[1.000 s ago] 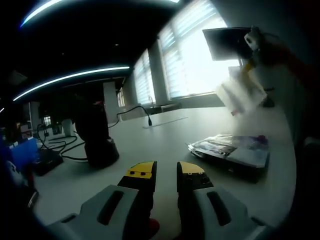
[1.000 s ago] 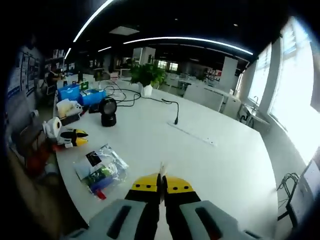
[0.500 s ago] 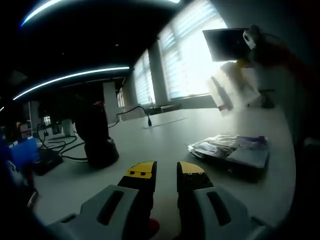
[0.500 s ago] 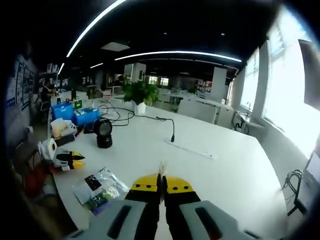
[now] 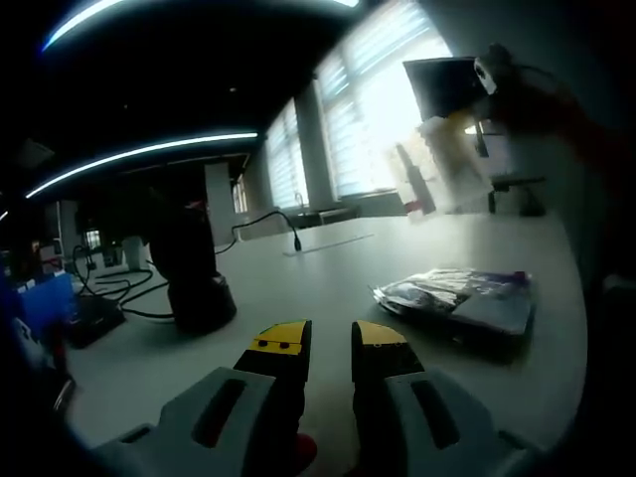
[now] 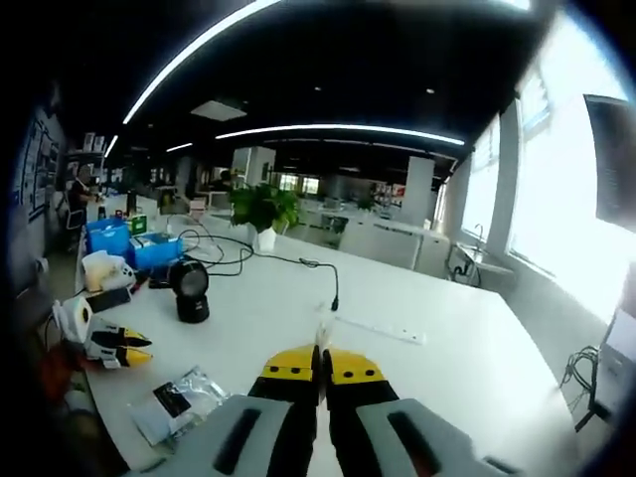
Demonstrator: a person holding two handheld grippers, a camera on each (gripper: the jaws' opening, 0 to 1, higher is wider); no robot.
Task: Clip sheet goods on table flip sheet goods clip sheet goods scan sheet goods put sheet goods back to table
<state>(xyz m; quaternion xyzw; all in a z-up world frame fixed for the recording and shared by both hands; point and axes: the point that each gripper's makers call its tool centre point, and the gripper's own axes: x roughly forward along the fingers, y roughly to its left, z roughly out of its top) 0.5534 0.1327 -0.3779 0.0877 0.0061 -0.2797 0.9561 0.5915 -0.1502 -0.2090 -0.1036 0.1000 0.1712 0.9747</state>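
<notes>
1. While the left gripper (image 5: 331, 343) sits low over the white table (image 5: 298, 288), its two yellow-tipped jaws stand a little apart with nothing between them. It looks like it is just waiting its turn.

2. Up in the air, the right gripper (image 6: 320, 363) has its jaws pressed together on a thin pale edge that pokes up between them. That edge seems to be the sheet goods (image 5: 437, 174), a see-through packet seen in the left gripper view hanging high by the bright window (image 5: 383, 119). It is probably held up there so it can be shown to the scanner.

3. Near the left gripper, a second flat packet (image 5: 462, 296) lies on the table, likely for later.

4. Farther back, a black round scanner (image 6: 189, 286) stands on the table, facing up so a packet can be held before it.

5. Far off, a green plant (image 6: 260, 209) and blue bins (image 6: 124, 243) sit out of the way.
</notes>
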